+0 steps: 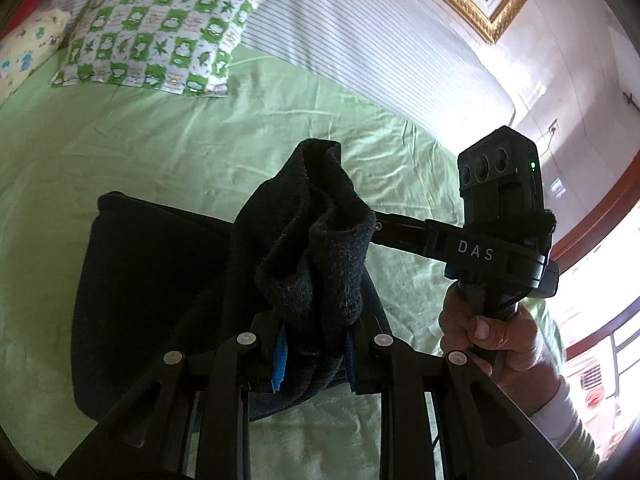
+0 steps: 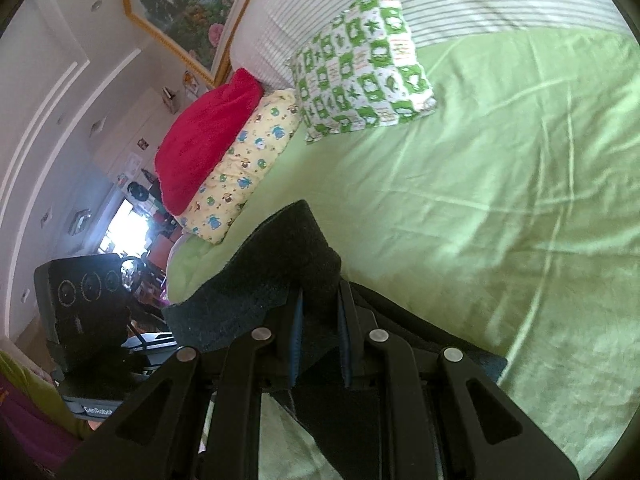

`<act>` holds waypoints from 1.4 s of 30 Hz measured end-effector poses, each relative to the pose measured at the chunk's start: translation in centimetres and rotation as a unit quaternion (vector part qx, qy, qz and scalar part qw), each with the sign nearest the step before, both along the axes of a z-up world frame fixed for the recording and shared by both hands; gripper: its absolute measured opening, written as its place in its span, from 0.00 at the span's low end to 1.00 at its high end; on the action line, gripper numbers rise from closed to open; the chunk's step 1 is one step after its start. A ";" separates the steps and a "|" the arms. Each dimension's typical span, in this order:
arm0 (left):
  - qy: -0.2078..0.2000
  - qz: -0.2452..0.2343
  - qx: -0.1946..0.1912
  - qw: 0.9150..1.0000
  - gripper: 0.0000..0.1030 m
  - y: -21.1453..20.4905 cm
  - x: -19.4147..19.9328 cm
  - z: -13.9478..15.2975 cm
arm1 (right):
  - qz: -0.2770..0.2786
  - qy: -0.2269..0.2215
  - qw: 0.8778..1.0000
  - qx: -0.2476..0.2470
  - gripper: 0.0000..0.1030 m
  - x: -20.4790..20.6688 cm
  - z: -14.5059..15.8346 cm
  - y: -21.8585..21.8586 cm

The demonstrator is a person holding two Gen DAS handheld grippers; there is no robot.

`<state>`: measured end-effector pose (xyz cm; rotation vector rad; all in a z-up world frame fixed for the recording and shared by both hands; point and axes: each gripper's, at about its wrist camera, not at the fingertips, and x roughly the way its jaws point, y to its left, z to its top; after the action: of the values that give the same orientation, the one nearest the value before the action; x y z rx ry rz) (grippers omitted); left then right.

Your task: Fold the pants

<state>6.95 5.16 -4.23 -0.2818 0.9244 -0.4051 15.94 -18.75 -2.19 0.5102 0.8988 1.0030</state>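
Both grippers are pinching the dark pants (image 1: 304, 240): left gripper (image 1: 316, 356) gripping bunched fabric at lower center, right gripper (image 2: 320, 340) clamping an edge above the green bed (image 2: 500, 200).

The pants (image 1: 304, 240) are dark, fuzzy, matt knit cloth with a rough nap. Beneath them, the green sheet (image 1: 140, 152) is smooth, lightly creased cloth with a faint sheen. Clamping the pants, each gripper (image 1: 316, 354) (image 2: 318, 336) is matt black plastic with round metal pins and ribbed blue pads (image 1: 280, 356). Beyond the pants, the pillow (image 2: 360, 64) is printed cotton-like cloth.
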 end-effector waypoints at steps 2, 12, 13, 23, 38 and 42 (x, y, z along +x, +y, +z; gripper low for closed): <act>-0.002 -0.007 0.010 1.000 0.22 -0.6 0.0 -0.4 | -0.003 0.005 1.000 0.001 0.17 -0.1 -0.5 -0.4; -0.012 -0.066 0.015 0.998 0.57 -3.2 -0.8 -0.7 | -0.056 0.022 0.997 -0.054 0.21 -1.5 -1.2 -3.1; -0.015 -0.072 0.017 0.997 0.58 -3.5 -1.1 -0.6 | -0.067 0.019 0.996 -0.062 0.21 -1.9 -1.0 -3.6; -0.029 -0.067 0.007 0.997 0.63 -1.0 -3.2 1.3 | -0.169 0.017 0.983 -0.071 0.60 -6.2 0.8 -7.4; -0.025 0.008 0.018 1.000 0.69 7.3 -3.6 1.4 | -0.217 -0.009 0.963 -0.157 0.78 -10.7 3.5 -2.2; -0.017 0.023 0.021 0.999 0.72 9.0 -3.0 1.0 | -0.236 -0.008 0.951 -0.198 0.81 -10.9 3.5 -0.5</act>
<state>3.94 14.20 -3.25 -0.2570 0.8895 -0.3466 5.05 -19.26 1.35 0.3472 0.8805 0.3762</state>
